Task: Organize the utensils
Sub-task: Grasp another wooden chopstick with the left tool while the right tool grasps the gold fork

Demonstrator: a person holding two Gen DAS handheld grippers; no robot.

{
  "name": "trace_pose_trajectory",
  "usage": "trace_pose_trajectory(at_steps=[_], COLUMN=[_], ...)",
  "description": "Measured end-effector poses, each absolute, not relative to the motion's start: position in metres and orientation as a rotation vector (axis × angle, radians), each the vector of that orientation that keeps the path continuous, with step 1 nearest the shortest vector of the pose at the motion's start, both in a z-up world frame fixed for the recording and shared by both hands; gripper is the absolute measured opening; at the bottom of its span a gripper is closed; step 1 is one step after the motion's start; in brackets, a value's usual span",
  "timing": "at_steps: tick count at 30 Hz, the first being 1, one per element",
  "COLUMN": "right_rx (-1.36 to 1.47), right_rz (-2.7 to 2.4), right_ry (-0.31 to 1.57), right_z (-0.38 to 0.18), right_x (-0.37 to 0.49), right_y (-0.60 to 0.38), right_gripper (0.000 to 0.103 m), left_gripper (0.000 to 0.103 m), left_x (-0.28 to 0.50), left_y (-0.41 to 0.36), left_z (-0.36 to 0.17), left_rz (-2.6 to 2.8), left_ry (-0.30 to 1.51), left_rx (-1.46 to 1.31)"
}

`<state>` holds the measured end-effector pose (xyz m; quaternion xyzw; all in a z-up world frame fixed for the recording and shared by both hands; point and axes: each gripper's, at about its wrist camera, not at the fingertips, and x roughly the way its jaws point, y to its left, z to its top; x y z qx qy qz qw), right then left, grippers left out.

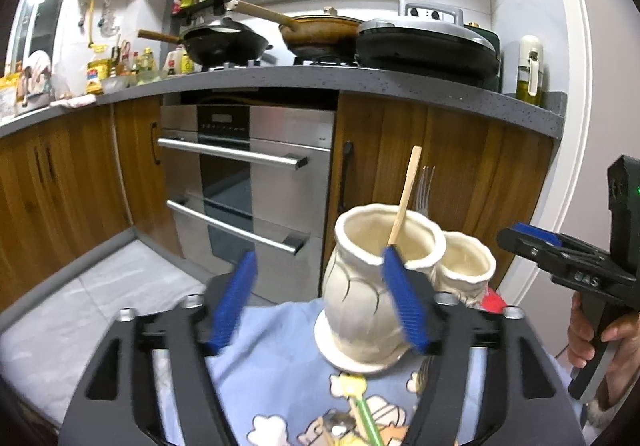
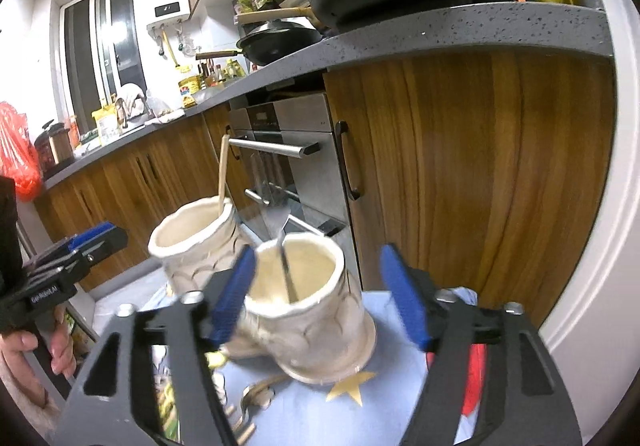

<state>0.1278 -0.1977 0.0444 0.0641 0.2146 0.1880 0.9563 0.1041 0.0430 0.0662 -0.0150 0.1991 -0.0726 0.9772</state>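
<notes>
Two cream ceramic holders stand joined side by side on a blue printed cloth [image 1: 280,366] spread over a small surface in front of the kitchen cabinets. The bigger holder [image 1: 360,310] has a wooden chopstick [image 1: 405,198] leaning out of it, and the smaller holder [image 2: 304,310] holds a metal fork [image 2: 285,266], handle down. More utensils lie loose on the cloth in front of the holders: a spoon [image 2: 258,396] and some sticks, one of them green [image 1: 370,420], partly hidden by the gripper bodies. The left gripper [image 1: 320,302] hovers low over the cloth beside the bigger holder, jaws apart and empty, its right finger overlapping the holder's rim in the picture. The right gripper [image 2: 316,298] hangs over the smaller holder, jaws also wide apart and holding nothing. The sorting looks partly done, with the loose pieces likely next. The main risk seems to be the holders themselves: both grippers sit very close to them, so a careless swing toward the cloth could knock a rim and tip the pair. Pulling at a utensil could also drag the loose cloth and shift what stands on it.
</notes>
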Motion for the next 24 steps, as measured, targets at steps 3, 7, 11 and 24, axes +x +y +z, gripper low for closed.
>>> trace_pose_trajectory(at_steps=[3, 7, 11, 24], right_rx=[0.114, 0.087, 0.046, -0.028], right_rz=[0.396, 0.396, 0.395, 0.412], right_ry=[0.458, 0.489, 0.545, 0.673], right_z=[0.039, 0.030, 0.019, -0.017], right_x=[0.114, 0.096, 0.080, 0.044], right_y=[-0.198, -0.198, -0.193, -0.172], right_gripper=[0.092, 0.098, 0.098, 0.098], left_gripper=[0.089, 0.096, 0.096, 0.094], left_x=[0.091, 0.079, 0.064, 0.032], left_y=[0.047, 0.054, 0.060, 0.053], left_z=[0.064, 0.054, 0.034, -0.039], left_rz=[-0.118, -0.074, -0.052, -0.035], left_ry=[0.409, 0.466, 0.562, 0.920], left_rx=[-0.016, -0.012, 0.008, 0.032])
